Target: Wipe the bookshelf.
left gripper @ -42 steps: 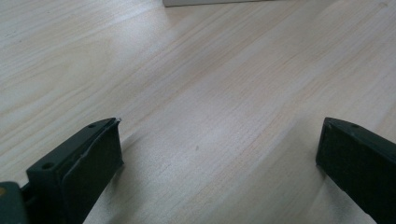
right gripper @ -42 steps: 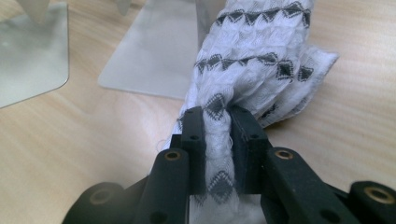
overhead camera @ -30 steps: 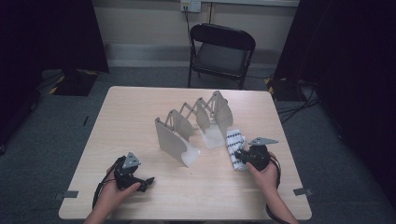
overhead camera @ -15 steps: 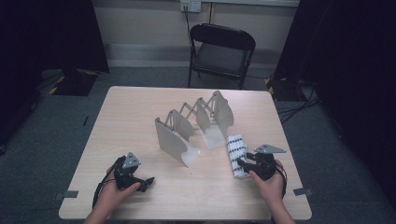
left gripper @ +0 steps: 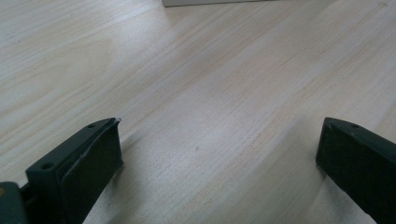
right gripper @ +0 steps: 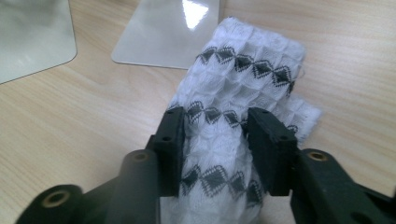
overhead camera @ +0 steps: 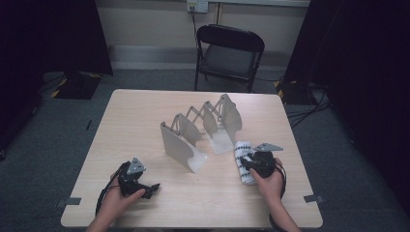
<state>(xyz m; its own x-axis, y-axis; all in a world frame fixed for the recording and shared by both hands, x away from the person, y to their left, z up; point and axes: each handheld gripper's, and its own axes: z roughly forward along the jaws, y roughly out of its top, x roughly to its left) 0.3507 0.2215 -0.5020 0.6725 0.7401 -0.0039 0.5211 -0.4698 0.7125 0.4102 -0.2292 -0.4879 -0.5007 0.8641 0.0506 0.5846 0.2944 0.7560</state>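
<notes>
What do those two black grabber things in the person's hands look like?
Both are black. The left gripper and the right gripper each carry a grey three-cornered plate on top and trail a thin black cable. Their fingers are flat, blocky black slabs with small round screw holes. The forearms look bare, with no sleeves.

High view overhead, gripper views close (sharing table (overhead camera: pixel 145 121))

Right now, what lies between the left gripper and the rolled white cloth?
In the high view, only bare table lies between the left gripper and the rolled white cloth; the rack's nearest plate stands just behind that stretch.
</notes>
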